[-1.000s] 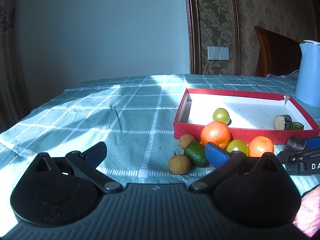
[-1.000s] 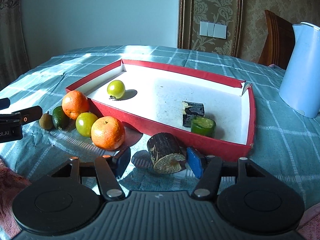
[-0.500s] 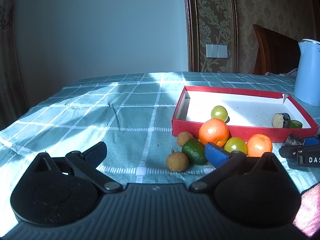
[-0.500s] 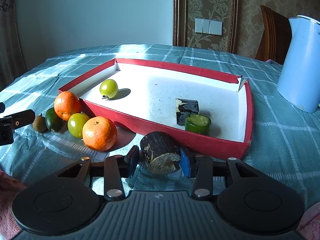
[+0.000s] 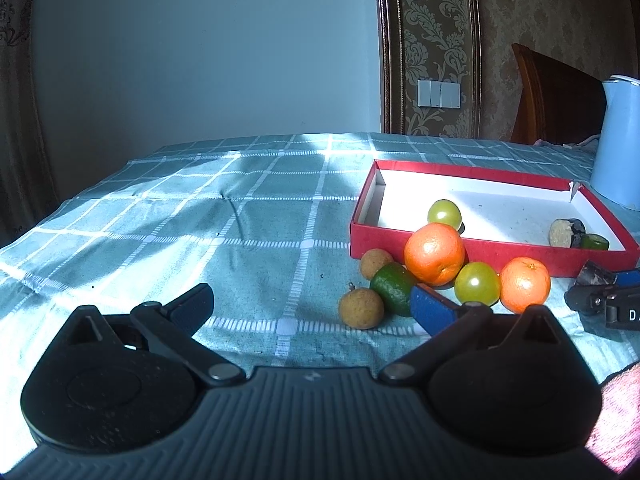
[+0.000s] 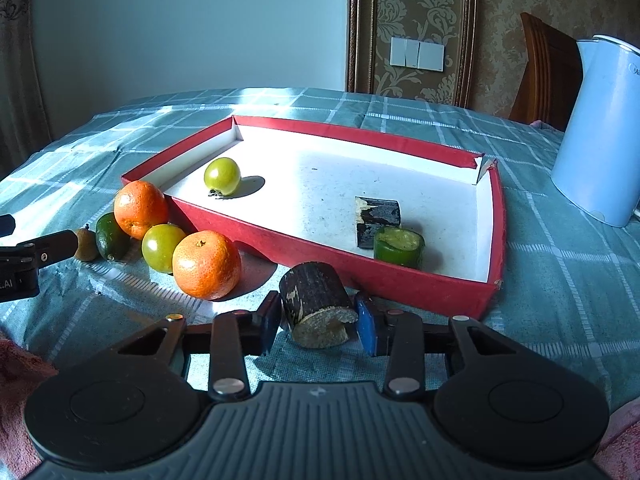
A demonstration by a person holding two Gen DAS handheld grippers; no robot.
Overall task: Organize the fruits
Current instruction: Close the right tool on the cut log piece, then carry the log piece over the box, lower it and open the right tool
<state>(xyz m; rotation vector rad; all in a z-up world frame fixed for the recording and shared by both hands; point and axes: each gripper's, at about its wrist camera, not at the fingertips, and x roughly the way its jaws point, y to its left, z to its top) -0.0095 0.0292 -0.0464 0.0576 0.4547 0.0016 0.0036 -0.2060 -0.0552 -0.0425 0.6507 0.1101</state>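
Dark, rough-barked stub (image 6: 316, 300) between closing right hand-held gripper (image 6: 318, 326) pads; left hand-held gripper (image 5: 310, 304) spread.

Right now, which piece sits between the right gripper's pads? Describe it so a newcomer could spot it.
Find the red tray; just outside its near wall lies a dark-barked stub between the closing right gripper pads. Unlike the round fruit beside it, it is a cut cylinder with a pale end.

A red, white-lined tray (image 6: 400, 280) lies on the checked surface (image 6: 560, 280), holding a green tomato (image 6: 222, 176), a dark cut stub (image 6: 378, 220) and a green cut piece (image 6: 398, 246). Outside its near wall sit two oranges (image 6: 141, 209) (image 6: 206, 264), a second green tomato (image 6: 162, 247), a lime (image 6: 110, 237), two brown longans (image 5: 361, 307) (image 5: 376, 263) and a dark-barked cut piece (image 6: 316, 304).
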